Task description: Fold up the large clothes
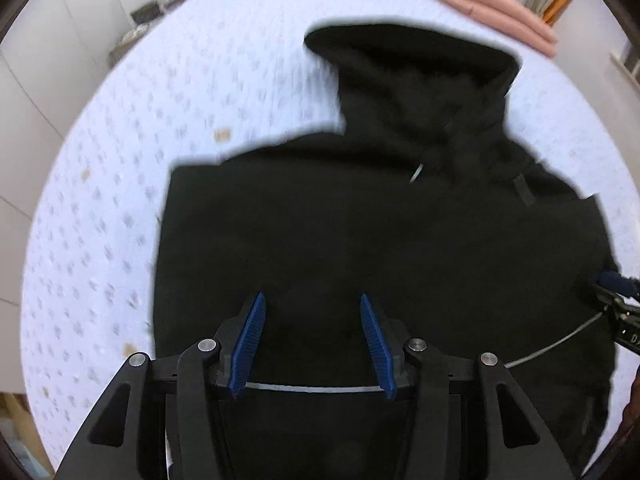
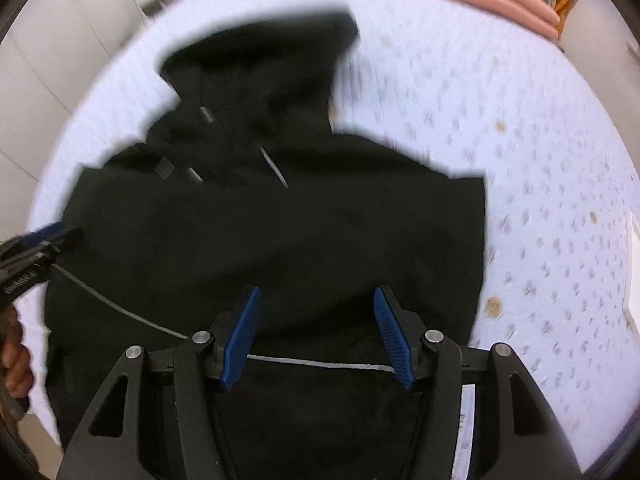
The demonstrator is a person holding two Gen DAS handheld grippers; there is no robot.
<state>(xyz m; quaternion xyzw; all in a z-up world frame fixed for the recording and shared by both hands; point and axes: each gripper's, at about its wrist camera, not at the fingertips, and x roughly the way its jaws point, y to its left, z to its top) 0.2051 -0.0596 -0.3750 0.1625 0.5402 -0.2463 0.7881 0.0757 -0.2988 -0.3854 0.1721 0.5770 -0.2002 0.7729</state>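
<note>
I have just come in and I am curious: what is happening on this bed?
A person is folding a black hoodie on a bed, with a gripper in each hand. The left gripper and right gripper both stand open over its lower part, nothing pinched. The hood points away, toward pink bedding.

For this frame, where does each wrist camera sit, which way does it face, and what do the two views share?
Left wrist: on the left gripper, facing steeply down at the black hooded sweatshirt; right gripper at the right edge.
Right wrist: on the right gripper, facing down likewise; left gripper and a hand at the left edge.
Shared: sweatshirt, pale patterned bedspread, folded pink cloth, both jaws open.
</note>
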